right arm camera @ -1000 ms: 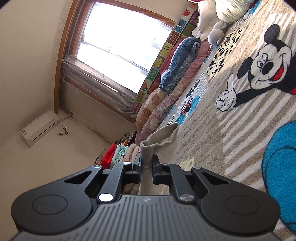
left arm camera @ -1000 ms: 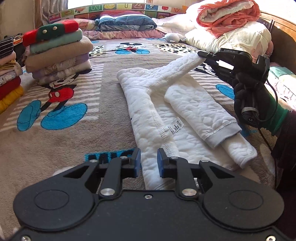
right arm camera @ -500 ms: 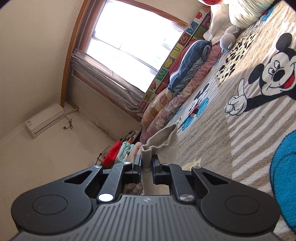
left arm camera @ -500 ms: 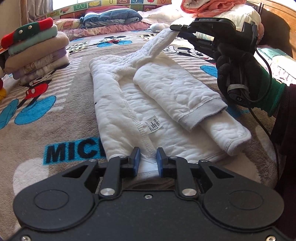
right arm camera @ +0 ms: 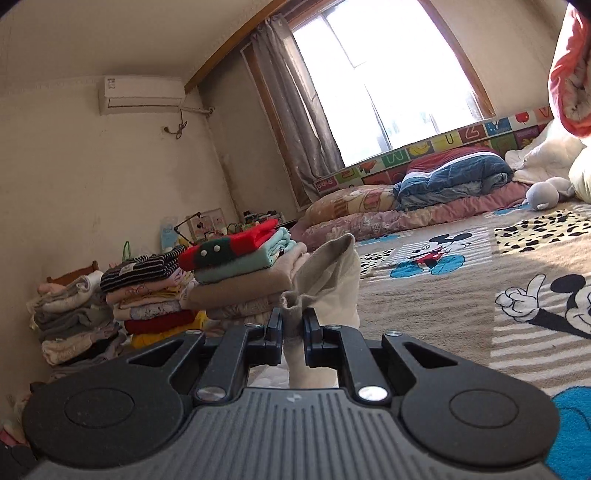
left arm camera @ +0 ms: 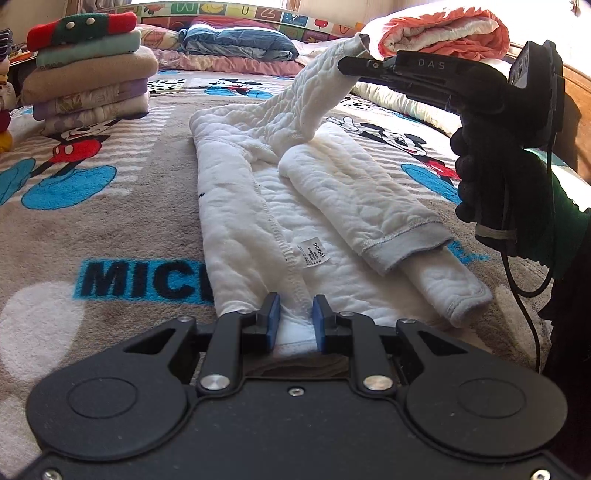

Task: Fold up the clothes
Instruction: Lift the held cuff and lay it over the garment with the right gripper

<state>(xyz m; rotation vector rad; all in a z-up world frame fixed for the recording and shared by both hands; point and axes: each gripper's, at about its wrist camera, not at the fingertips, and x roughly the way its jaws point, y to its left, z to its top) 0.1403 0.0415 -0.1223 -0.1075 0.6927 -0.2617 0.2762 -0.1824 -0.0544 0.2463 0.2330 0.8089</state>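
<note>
A white quilted garment (left arm camera: 236,206) lies lengthwise on the Mickey Mouse blanket (left arm camera: 92,206). One sleeve (left arm camera: 369,199) is folded across its body. My left gripper (left arm camera: 295,325) is low at the near hem. Its blue pads stand a narrow gap apart, and the hem lies flat in that gap, not bunched. The other sleeve (left arm camera: 314,96) is lifted off the bed, with my right gripper (left arm camera: 349,64) shut on its cuff. In the right wrist view the cuff (right arm camera: 328,280) sticks up between the closed fingers of my right gripper (right arm camera: 293,325).
A stack of folded clothes (left arm camera: 85,74) stands at the far left, with more piles (right arm camera: 92,317) beside it. Pillows and an orange-and-white quilt (left arm camera: 443,33) lie along the far side. A gloved hand (left arm camera: 491,166) with a cable holds the right gripper.
The right gripper has risen with the sleeve, come nearer and rolled from sideways to upright. The left gripper has sunk and moved forward onto the near hem.
</note>
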